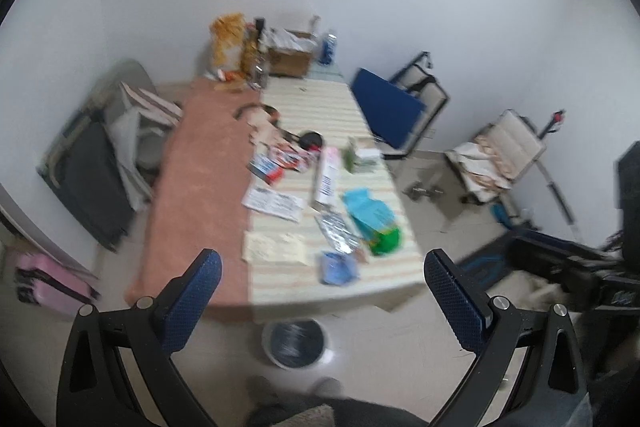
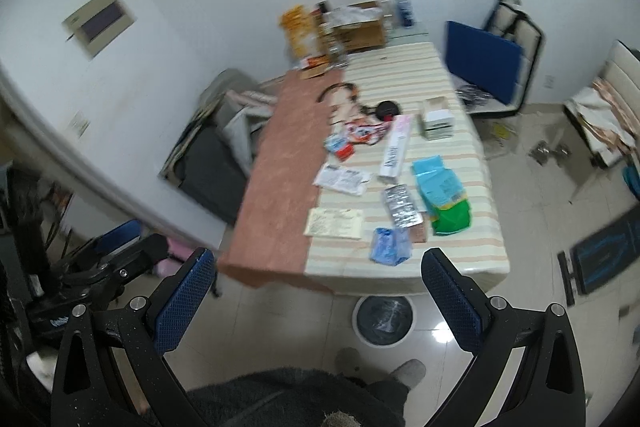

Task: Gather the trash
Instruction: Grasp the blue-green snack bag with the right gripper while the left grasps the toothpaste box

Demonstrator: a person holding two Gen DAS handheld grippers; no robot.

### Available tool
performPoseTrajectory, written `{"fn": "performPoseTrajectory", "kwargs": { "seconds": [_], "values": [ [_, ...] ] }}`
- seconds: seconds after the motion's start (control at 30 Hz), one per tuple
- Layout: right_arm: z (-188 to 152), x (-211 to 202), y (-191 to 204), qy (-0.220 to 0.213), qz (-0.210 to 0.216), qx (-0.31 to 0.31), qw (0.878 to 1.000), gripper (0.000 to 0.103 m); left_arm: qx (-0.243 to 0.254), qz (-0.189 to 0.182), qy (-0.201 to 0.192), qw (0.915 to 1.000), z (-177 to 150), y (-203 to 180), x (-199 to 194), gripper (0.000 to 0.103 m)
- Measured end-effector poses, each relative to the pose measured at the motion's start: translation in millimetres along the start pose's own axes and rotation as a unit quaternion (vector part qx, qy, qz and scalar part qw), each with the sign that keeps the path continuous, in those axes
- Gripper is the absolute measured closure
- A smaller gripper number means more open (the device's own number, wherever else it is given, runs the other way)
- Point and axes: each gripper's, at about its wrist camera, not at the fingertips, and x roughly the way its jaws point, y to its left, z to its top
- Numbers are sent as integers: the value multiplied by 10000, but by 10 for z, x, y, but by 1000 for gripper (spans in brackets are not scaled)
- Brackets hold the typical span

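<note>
Hovering w/ left gripper point(image 1: 320, 291) and right gripper point(image 2: 318, 287), both jaws spread wide, holding nothing; prob. still at approach step. Trash lying scattered on surface point(image 2: 460, 259); blue crumpled wrapper point(image 2: 390, 245) nearest, bin point(image 2: 385, 319) sitting on floor below near edge. Needing next to drop one gripper onto that wrapper & close.

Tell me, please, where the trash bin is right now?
The trash bin stands on the floor just in front of the table's near end, below the crumpled blue wrapper, central in both wrist views.
</note>
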Motion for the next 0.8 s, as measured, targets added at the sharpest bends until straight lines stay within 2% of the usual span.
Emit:
{"fn": "performPoseTrajectory", "kwargs": {
  "seconds": [0.17,0.2,0.3,0.37,0.47,0.6,0.67,0.8],
  "values": [
    [77,274,-261,-91,-753,502,9959,0,392,453,61,9982,68,46,562,0],
    [99,396,-338,-26,-990,565,9935,0,436,547,78,9975,38,156,632,0],
    [172,840,-583,273,-1655,619,9839,0,593,1100,328,9916,14,213,1165,0],
    [221,1215,-791,558,-2002,597,9763,0,621,1362,742,9859,-16,244,1599,0],
    [333,1968,-1160,1104,-2458,431,9621,0,527,1508,1382,9774,-92,315,2142,0],
    [503,2952,-1580,1769,-2694,53,9466,0,396,1762,2039,9622,-148,345,2804,0],
    [561,3481,-1777,2170,-2706,-207,9377,0,312,1927,2283,9538,-185,257,2971,0],
    [623,4178,-1991,2704,-2679,-746,9217,0,237,1998,2570,9452,-73,158,3381,0]
  ]
}}
